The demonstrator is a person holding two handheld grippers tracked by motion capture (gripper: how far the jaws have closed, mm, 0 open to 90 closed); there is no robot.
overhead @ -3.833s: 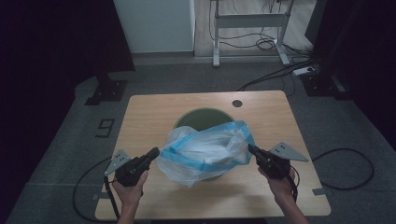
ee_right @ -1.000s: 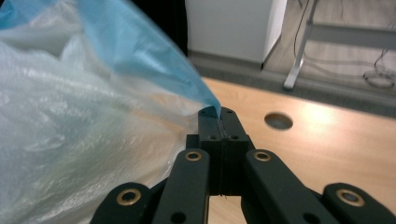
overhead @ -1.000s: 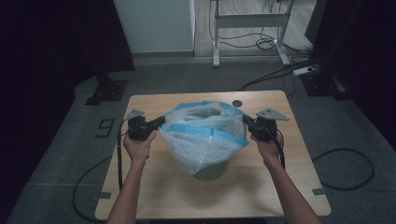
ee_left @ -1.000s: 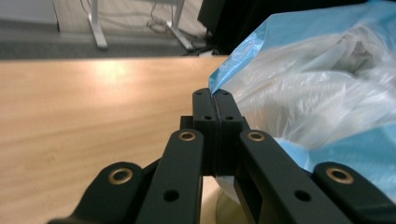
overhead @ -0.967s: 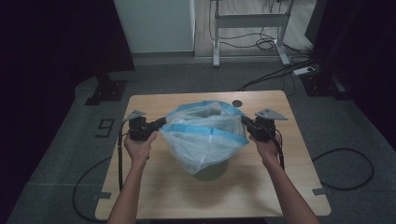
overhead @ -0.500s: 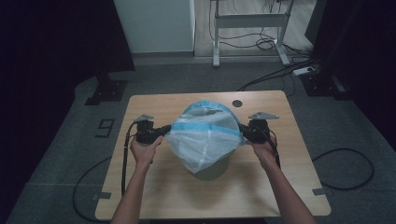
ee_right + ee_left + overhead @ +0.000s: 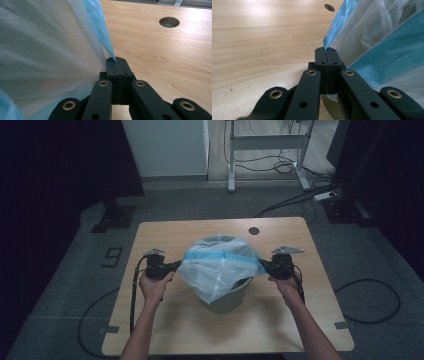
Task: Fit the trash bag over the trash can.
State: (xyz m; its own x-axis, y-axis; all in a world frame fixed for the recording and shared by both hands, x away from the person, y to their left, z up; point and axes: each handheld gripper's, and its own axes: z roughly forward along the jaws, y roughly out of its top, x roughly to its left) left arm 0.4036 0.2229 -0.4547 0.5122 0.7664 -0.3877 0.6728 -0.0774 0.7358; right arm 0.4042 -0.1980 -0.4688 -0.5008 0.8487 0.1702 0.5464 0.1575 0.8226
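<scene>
The wooden worktop [image 7: 165,330] filled the lower middle of the high view, with a round hole [image 7: 254,230] near its upper edge, just right of centre; the same hole showed at the top of the left gripper view and at the upper right of the right gripper view; at the centre of the worktop stood a grey-green bin [image 7: 227,301], and over its mouth lay a translucent white plastic bag [image 7: 215,272] with a blue band [image 7: 225,256] along its rim, the bag's body sagging over the near side of the bin; the bag was stretched between the two grippers, taut from left to right across the middle of the frame; the left gripper [image 7: 176,265], held in a hand [image 7: 155,285] left of the bin, had its fingers [image 7: 321,56] pressed fully together, pinching the blue edge of the bag at their tips; the right gripper [image 7: 261,264], held in the other hand [image 7: 284,282] right of the bin, had its fingers [image 7: 112,65] likewise closed tight on the bag's blue edge; both grippers sat just above the worktop, near the bin's rim height; a black cable [image 7: 134,290] trailed from the left gripper toward the bottom of the frame.
</scene>
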